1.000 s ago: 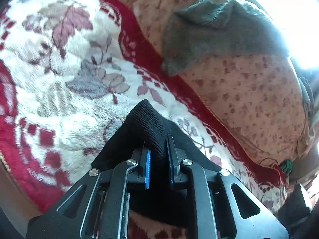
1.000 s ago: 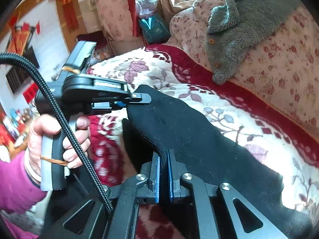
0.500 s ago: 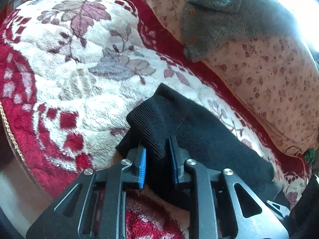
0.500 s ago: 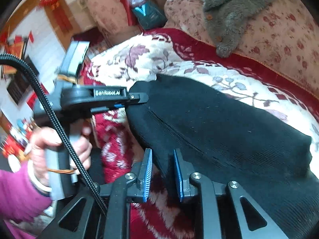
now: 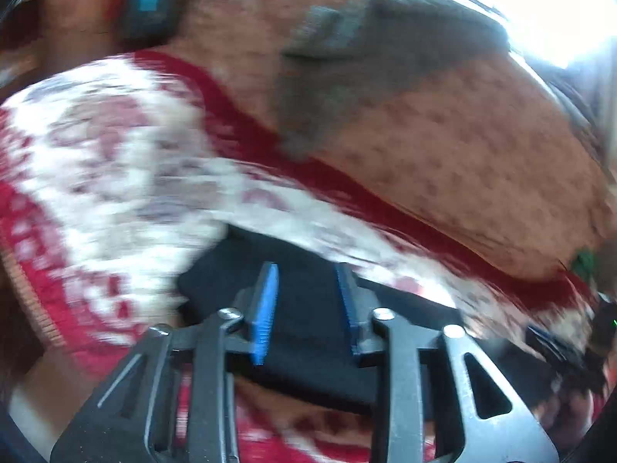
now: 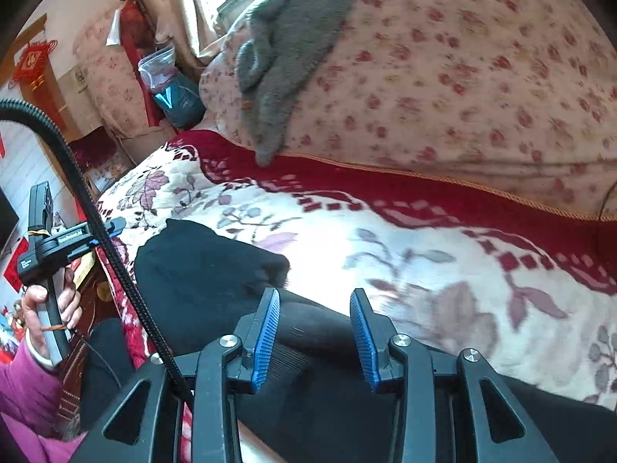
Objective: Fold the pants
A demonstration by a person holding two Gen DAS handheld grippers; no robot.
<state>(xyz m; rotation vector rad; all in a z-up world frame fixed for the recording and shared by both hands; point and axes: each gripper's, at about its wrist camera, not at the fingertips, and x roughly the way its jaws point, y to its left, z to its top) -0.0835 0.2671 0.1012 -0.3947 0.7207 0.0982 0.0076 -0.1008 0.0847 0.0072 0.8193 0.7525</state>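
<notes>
The black pants lie on the red and white floral blanket, near its front edge. In the blurred left wrist view the pants show under my left gripper, which is open and empty just above them. My right gripper is open and empty, with the pants below and between its blue pads. The left gripper also shows in the right wrist view, held in a hand at the far left, off the blanket's edge.
A grey fleece garment hangs over the floral-covered backrest behind the blanket. A black cable runs across the left of the right wrist view. A teal bag and clutter stand at the back left.
Both grippers have opened and let go of the pants, which now lie on the blanket. The left gripper has drawn back to the left and is moving fast.
</notes>
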